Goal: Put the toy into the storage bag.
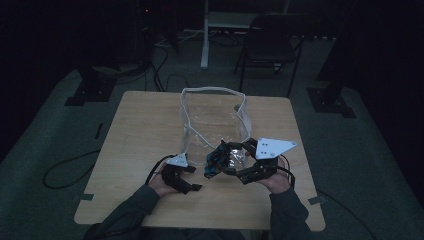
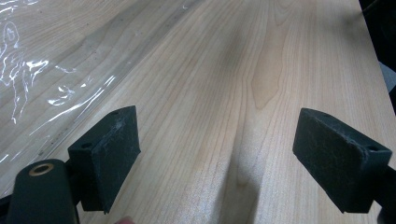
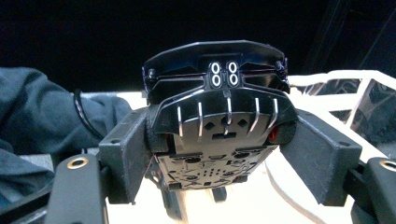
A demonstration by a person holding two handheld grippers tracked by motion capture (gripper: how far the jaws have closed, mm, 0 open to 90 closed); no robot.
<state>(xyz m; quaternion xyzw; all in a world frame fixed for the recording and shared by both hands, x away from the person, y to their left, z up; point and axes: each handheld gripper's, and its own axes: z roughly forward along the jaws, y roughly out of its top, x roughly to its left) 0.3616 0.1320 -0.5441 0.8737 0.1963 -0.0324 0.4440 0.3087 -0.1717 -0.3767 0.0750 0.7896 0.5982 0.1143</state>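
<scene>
Wooden table (image 1: 140,125); right hand-held gripper (image 3: 219,149) clamps toy car (image 3: 219,116); left hand-held gripper (image 2: 215,158) wide, empty.

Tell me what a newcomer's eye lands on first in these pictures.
First, the black toy car, clamped underside-out between the right tool's pads, above the near right part of the wooden table. Next, the clear plastic bag standing open at the table's middle, just beyond the car. The left tool hangs open over bare wood beside the bag's edge, with nothing between its pads.
</scene>
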